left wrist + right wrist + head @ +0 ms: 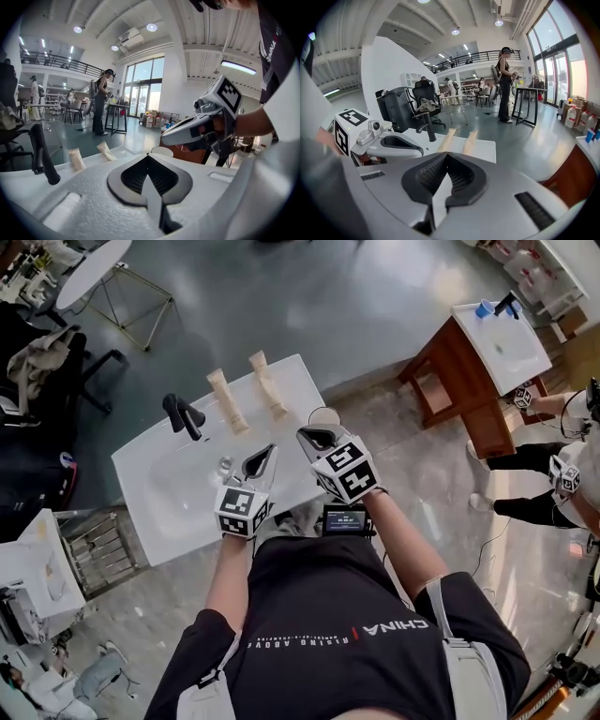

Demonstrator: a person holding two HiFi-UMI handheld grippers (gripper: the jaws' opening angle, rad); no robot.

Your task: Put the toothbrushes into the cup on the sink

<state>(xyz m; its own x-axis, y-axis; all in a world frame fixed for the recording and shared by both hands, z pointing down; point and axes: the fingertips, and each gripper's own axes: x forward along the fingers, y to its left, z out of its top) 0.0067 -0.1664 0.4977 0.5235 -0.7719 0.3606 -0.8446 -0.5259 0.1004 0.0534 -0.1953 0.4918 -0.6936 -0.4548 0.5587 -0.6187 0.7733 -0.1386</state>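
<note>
Two beige toothbrushes [228, 401] [268, 385] lie side by side on the back rim of the white sink [155, 498], right of the black faucet [184, 415]. A white cup [324, 415] stands at the sink's right corner. My left gripper [265, 454] hovers over the basin, shut, with nothing between its jaws. Just in front of the cup hangs my right gripper [309, 437], also shut and empty. In the left gripper view the cup [161, 151] shows past the closed jaw tips [148, 156], under the right gripper. The right gripper view shows both toothbrushes [446, 139] beyond its closed tips [446, 153].
A second sink on a wooden stand [502, 343] is at the upper right, with another person [562, 470] beside it. A black chair [52, 367] and a wire rack [94, 549] sit to the left of the sink. Grey floor surrounds the sink.
</note>
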